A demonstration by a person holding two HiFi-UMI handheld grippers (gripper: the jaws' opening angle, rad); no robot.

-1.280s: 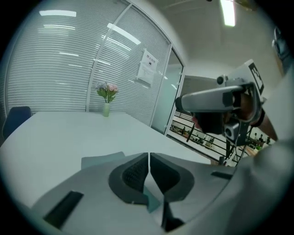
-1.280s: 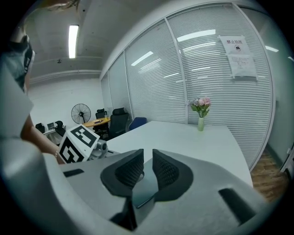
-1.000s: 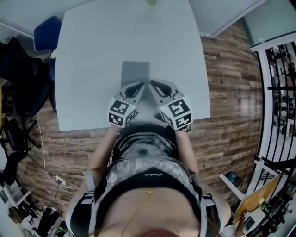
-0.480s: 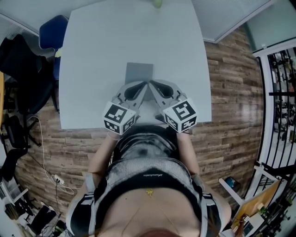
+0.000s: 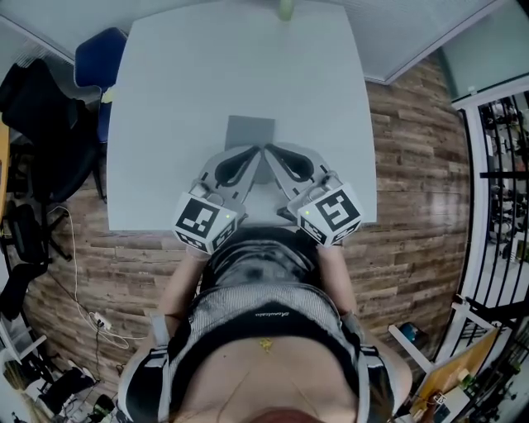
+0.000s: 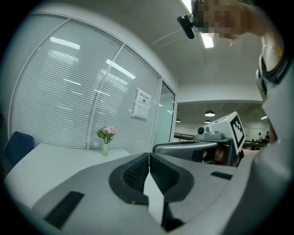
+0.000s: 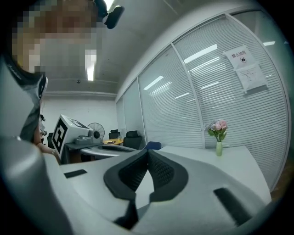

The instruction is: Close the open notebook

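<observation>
Update: left gripper and right gripper have both risen above the table, jaws pressed together, holding nothing. Meanwhile the notebook lies flat, closed, just past my tips, so I reckon it's done.

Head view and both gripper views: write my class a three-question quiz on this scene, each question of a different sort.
1. True or false: the left gripper holds the notebook in its jaws.
2. What stands at the far edge of the table? A) a vase B) a mug C) a lamp
3. What colour is the chair beside the table?

Key
1. False: its jaws are together with nothing between them, and the notebook lies on the table.
2. A
3. Blue
</observation>
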